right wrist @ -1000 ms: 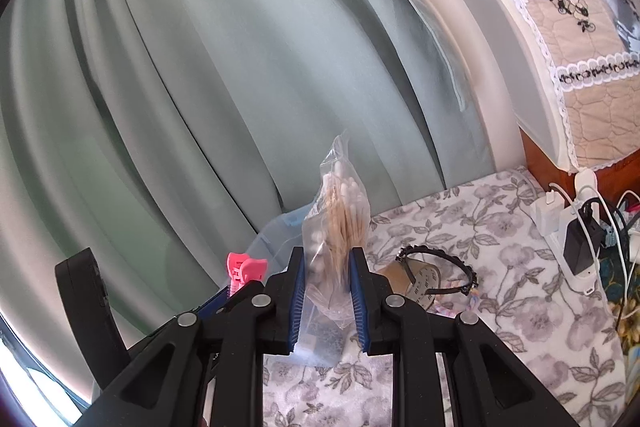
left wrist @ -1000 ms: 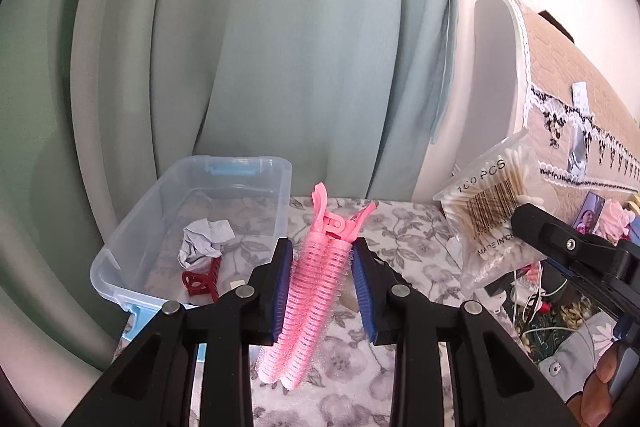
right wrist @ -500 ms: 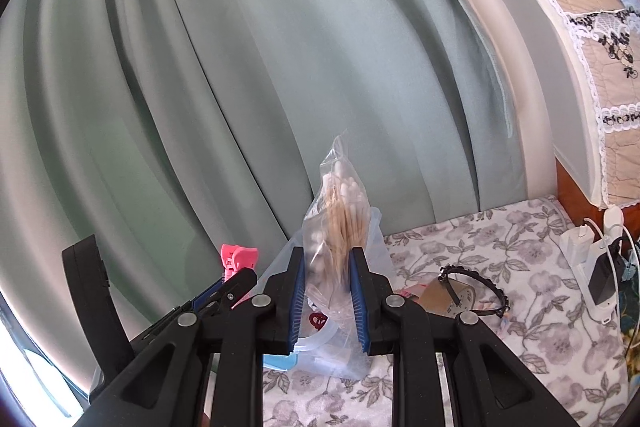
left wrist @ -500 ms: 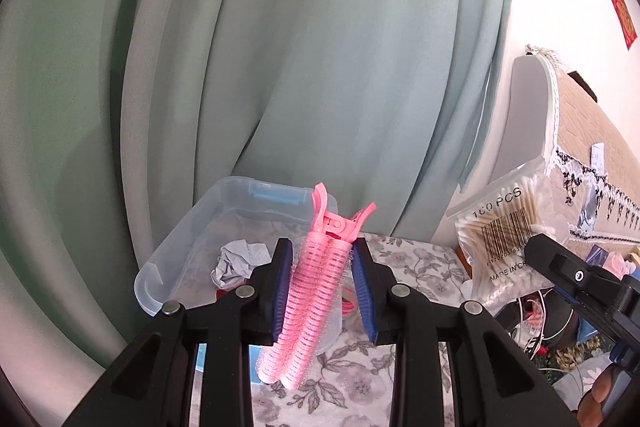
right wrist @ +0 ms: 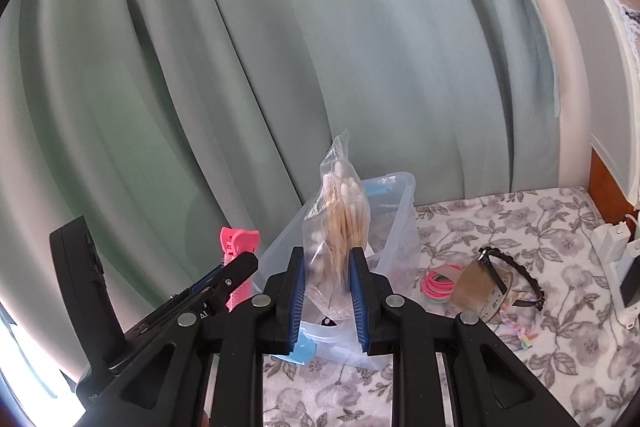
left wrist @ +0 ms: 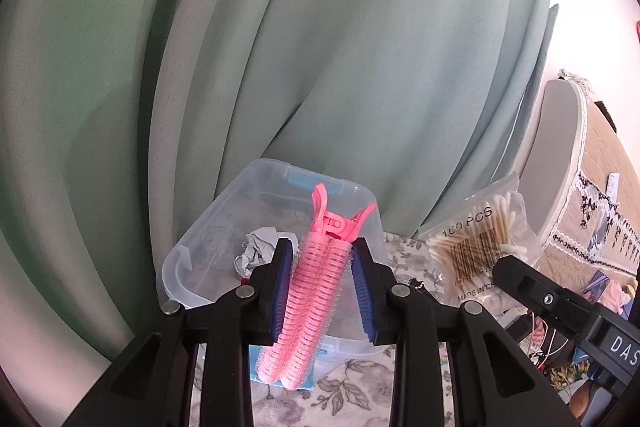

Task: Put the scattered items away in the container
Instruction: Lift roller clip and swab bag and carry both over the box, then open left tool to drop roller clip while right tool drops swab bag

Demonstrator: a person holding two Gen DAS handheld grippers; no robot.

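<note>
While the left gripper [left wrist: 322, 293] has its jaws clamped on a pink hair roller clip [left wrist: 310, 291] that stands upright between the blue pads, the clear plastic container [left wrist: 224, 223] sits just behind it on the floral worktop [right wrist: 520, 223], with a crumpled grey scrap [left wrist: 258, 247] inside. To the right, the right gripper [right wrist: 328, 291] has its jaws closed narrowly on a clear bag of cotton swabs [right wrist: 340, 223], held upright in front of the container. Farther right on the worktop lie pink hair ties [right wrist: 438, 283] and a black headband [right wrist: 516, 277], well apart from the container.
</note>
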